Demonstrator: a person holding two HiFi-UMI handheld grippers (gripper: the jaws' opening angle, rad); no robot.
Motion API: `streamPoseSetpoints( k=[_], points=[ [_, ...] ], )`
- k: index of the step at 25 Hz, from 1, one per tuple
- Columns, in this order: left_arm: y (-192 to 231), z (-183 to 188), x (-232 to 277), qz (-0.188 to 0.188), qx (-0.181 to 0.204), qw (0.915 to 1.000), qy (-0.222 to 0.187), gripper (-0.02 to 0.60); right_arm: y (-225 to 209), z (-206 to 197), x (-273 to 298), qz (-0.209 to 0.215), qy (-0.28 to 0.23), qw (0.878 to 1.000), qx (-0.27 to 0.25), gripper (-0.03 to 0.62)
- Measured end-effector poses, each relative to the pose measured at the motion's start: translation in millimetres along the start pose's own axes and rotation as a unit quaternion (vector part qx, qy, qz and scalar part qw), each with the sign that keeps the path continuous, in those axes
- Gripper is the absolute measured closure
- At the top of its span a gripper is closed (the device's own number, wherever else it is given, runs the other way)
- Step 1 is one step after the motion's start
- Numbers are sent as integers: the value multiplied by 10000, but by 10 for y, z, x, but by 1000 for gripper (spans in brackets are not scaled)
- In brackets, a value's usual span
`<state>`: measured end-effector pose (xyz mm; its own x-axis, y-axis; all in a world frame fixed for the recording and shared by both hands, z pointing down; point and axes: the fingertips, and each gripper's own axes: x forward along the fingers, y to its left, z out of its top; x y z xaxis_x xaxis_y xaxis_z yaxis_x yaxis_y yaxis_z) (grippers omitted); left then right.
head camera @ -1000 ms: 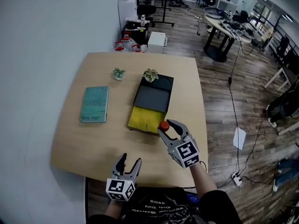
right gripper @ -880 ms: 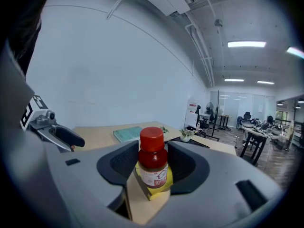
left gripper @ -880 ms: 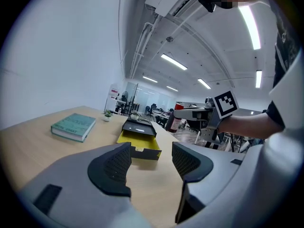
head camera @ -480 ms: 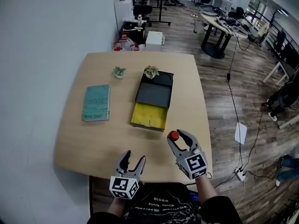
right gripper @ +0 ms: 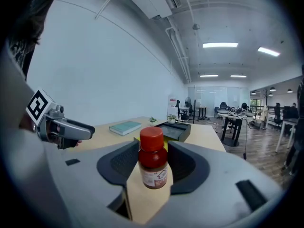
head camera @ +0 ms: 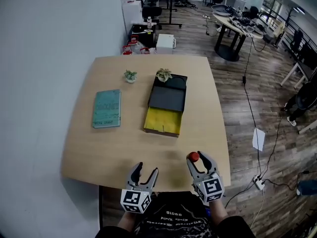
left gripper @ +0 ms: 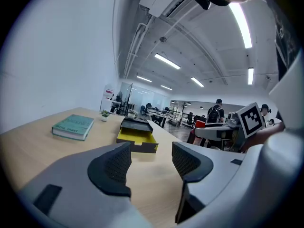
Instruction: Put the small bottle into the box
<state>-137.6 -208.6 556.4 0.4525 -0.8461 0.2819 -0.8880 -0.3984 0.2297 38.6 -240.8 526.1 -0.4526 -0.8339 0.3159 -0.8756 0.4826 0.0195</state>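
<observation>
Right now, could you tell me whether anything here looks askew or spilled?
Nothing stands out: the box sits flat with its yellow drawer open, and the small bottle is upright in the right gripper.

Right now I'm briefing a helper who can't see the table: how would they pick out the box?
Start at the wooden table. Just right of its middle, with the teal book lying to its left, is the box. It is the only long black thing there, and its near end is an open yellow part facing the person.
</observation>
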Motion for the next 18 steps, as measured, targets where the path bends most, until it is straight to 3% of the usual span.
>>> streamPoseSetpoints(
  k=[13,18],
  points=[
    [-24,-36,-144,-87,43,9999,-82,304,161,-172,-215,-209,-40,9998,61,399],
    [-9,-6,-197,83,220,9996,-172,439,234,-171,-217,-120,-80,9999,62,399]
  ],
)
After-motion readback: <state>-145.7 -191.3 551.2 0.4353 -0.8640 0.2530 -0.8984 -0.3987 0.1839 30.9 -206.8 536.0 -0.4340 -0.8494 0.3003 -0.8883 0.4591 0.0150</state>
